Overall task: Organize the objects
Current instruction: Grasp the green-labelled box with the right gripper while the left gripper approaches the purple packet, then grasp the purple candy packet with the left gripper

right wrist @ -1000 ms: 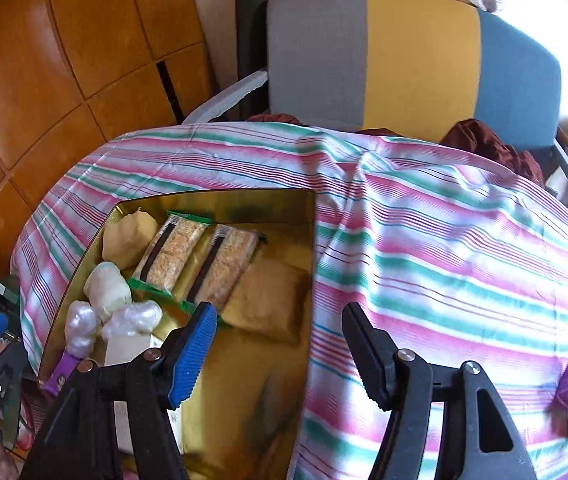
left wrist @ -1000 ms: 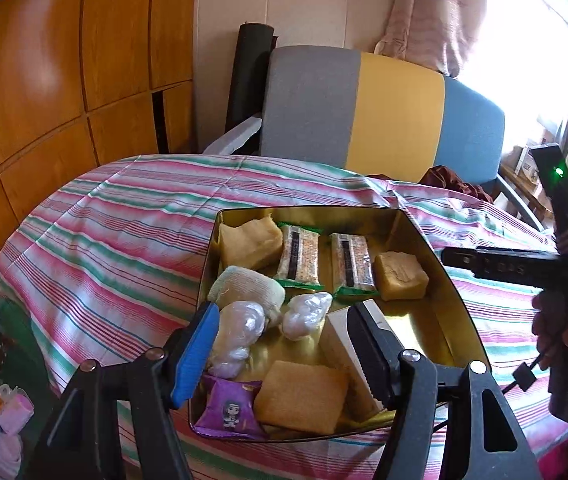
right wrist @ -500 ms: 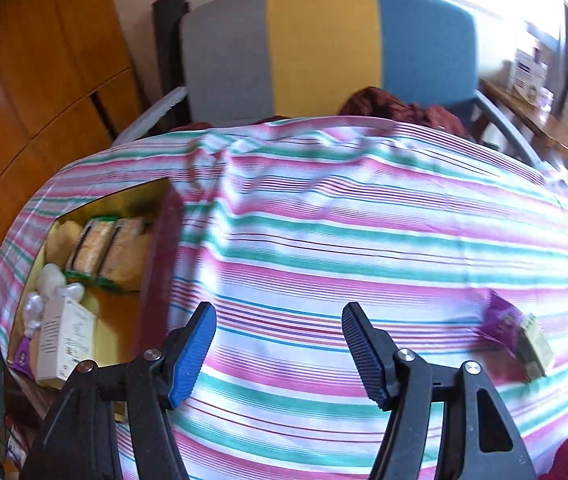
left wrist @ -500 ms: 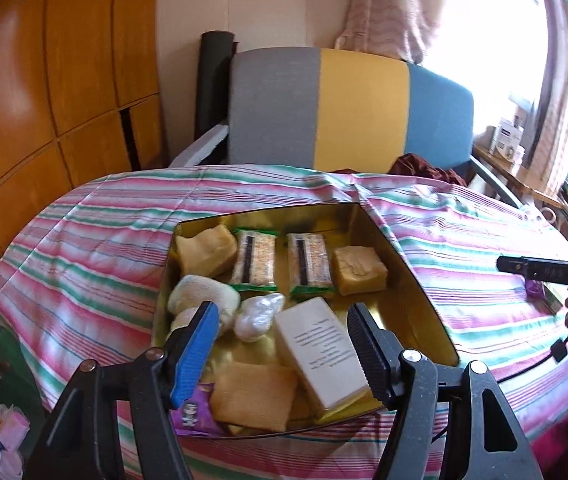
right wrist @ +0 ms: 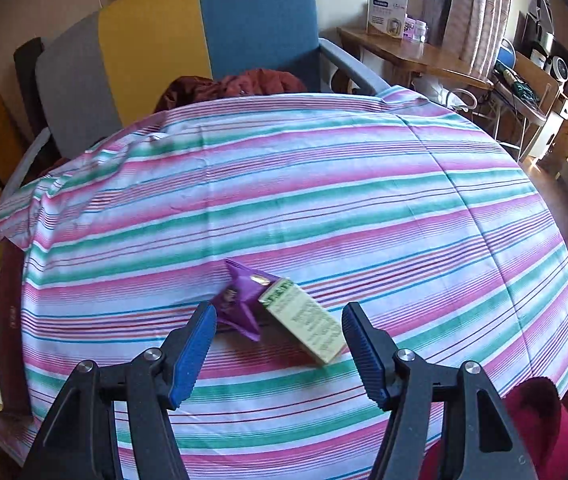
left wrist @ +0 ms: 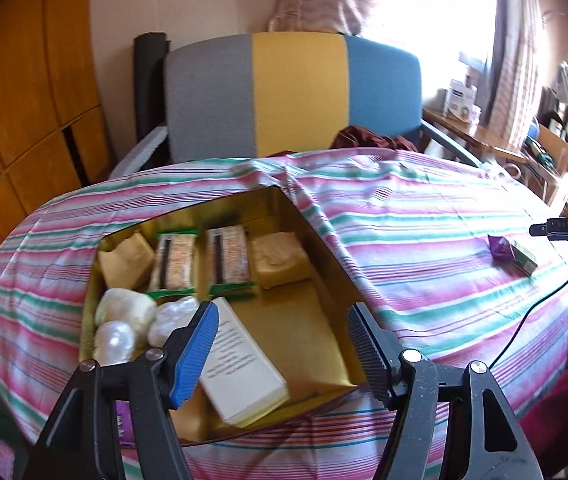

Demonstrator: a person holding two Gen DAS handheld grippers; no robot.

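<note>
In the right wrist view, a pale green carton [right wrist: 305, 322] lies flat on the striped cloth [right wrist: 323, 184], its long axis running from upper left to lower right. A crinkled purple packet [right wrist: 242, 300] touches its upper-left end. Both sit between the spread, empty fingers of the right gripper [right wrist: 280, 344]. The left gripper [left wrist: 284, 344], likewise released, hangs over the gold tin [left wrist: 315, 240], where a white box [left wrist: 240, 364] lies.

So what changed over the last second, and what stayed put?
The right gripper swung away from the gold tin to the purple packet and green box. The left gripper pulled back, empty. Both stayed open; the tin's contents didn't move.
</note>
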